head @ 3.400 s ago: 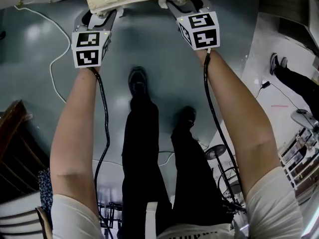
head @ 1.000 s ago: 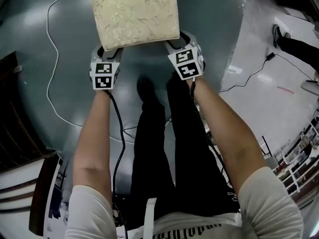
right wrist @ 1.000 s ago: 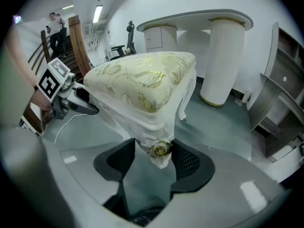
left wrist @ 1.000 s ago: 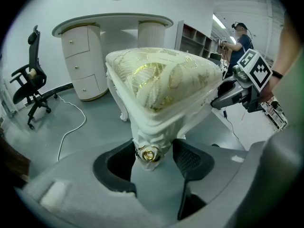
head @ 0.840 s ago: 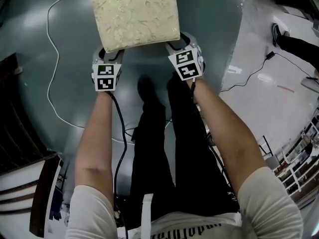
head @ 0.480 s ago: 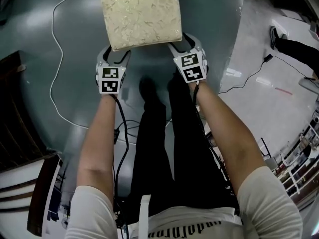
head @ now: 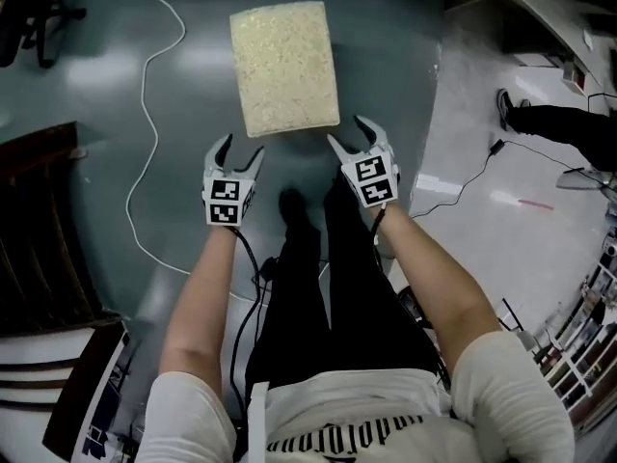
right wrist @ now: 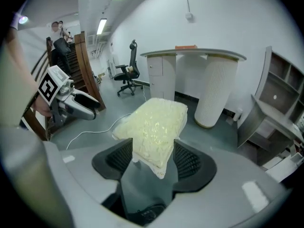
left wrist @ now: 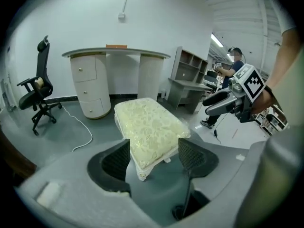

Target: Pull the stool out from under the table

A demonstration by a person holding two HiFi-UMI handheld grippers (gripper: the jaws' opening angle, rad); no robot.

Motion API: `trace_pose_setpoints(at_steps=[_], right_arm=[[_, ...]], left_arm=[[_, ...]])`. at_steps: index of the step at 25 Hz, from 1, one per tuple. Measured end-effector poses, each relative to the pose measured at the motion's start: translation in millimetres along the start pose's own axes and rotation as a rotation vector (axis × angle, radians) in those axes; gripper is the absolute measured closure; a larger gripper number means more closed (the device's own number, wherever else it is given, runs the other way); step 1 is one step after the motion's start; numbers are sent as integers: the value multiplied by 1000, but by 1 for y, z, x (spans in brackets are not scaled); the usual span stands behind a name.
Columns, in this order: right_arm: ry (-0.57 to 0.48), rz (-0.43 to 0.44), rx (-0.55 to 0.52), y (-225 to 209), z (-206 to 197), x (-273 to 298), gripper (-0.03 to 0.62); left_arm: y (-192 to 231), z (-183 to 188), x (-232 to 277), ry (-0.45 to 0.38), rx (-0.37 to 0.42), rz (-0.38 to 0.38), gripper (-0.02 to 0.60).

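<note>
Letting go of the stool point(head: 284, 68), the left gripper point(head: 241, 149) and right gripper point(head: 348, 133) now stand wide and empty, drawn back just short of its near edge. It sits on the floor point(head: 386, 56), clear of the table point(left wrist: 116, 54); the pull looks done.

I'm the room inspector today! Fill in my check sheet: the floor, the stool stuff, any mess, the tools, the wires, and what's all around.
Surface: shiny grey floor.
Job's things: cream stool stands on open floor in front of the table, not under it.
Clutter: flat orange thing on the table top.
Tools: left tool and right tool both open, just short of the stool, holding nothing.
Cables: white cable snakes left of the stool; black cable on the right.
Surroundings: office chair, shelf unit, another person.
</note>
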State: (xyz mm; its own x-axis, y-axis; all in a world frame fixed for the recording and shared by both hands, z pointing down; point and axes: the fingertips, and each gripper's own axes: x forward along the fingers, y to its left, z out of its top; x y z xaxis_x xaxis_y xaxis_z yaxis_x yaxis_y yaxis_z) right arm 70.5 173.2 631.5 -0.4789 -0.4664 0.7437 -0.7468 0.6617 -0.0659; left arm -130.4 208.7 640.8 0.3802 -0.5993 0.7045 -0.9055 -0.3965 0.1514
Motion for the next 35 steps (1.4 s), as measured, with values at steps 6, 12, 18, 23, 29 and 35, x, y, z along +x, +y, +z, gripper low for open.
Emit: trace_pose_setpoints(at_steps=[6,12,18,23,29,35], right_arm=[[-108,-7,6,7,97,-94,336],[-245,-5,-47,19,202,-181,380],[-367,20,-118,53,280,-282,458],[-446,7,-174,88,320,-368,527],[-537,-14,-196,112,346,-443,585],[-577,38,-205,131,355,-489,592]], left_arm=[[-28,99,-80,-96,-2,-39,255],[-47,215,-162,-255,47,-57,307],[-80,288,-260,-376,88,-90,411],[-98,326,-348,-470,108,-112,534],[-120,355,-420,-535,158,-141,574],[-154,374,-469,-563,172,-181,574]])
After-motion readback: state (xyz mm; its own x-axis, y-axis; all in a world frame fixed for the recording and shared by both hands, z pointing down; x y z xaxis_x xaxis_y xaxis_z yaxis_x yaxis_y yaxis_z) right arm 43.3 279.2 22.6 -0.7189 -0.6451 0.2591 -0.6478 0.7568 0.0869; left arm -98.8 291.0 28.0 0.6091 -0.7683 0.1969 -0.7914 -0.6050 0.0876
